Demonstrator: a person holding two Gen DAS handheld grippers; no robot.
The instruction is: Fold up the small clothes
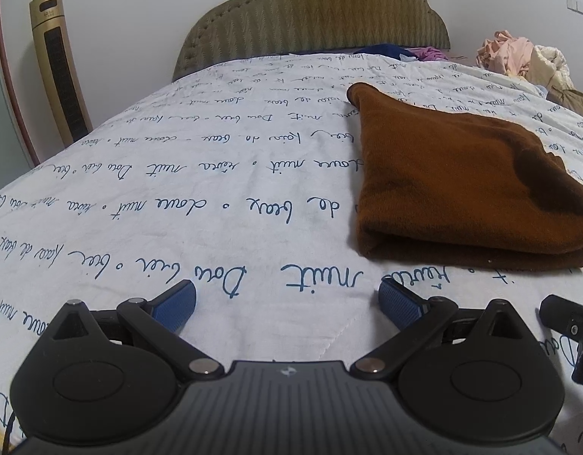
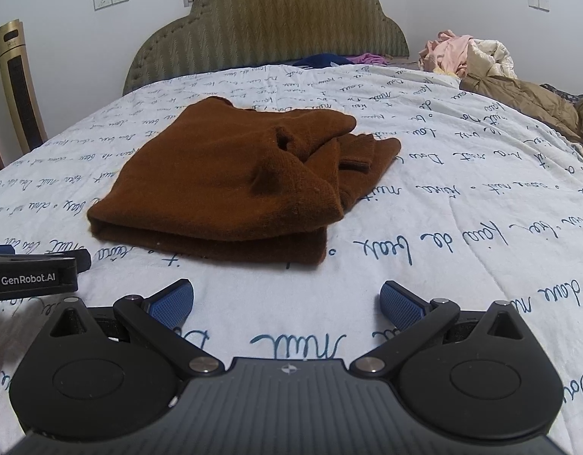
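**newbie_folds:** Looking at this one, which step would you say we're on? Left gripper (image 1: 287, 299) and right gripper (image 2: 287, 299) both sit low over the bed (image 1: 177, 189) with their fingers (image 2: 173, 301) spread wide apart, nothing between them.

**laundry_lurker:** I'd say between folds. The brown sweater (image 2: 223, 185) is already doubled over, you can see the two layers stacked along its near edge. It lies flat on the bed just ahead of both grippers, touching neither. From the left wrist view it's off to the right; from the right wrist view it's ahead and a bit left.

**newbie_folds:** So done?

**laundry_lurker:** Not quite tidy imo. A sleeve (image 2: 357, 151) with its cuff pokes out on the right side, and the top layer has a couple of puckers. Next move probably calls for either tucking that sleeve in or one more fold, so pinching a corner through both layers without dragging the bottom one. It's thick fuzzy knit, so it should hold its shape but bunch up if grabbed too shallow.

**newbie_folds:** And the pile of clothes (image 2: 465, 53) by the headboard (image 2: 268, 22)?

**laundry_lurker:** Well apart, probably waiting its turn.
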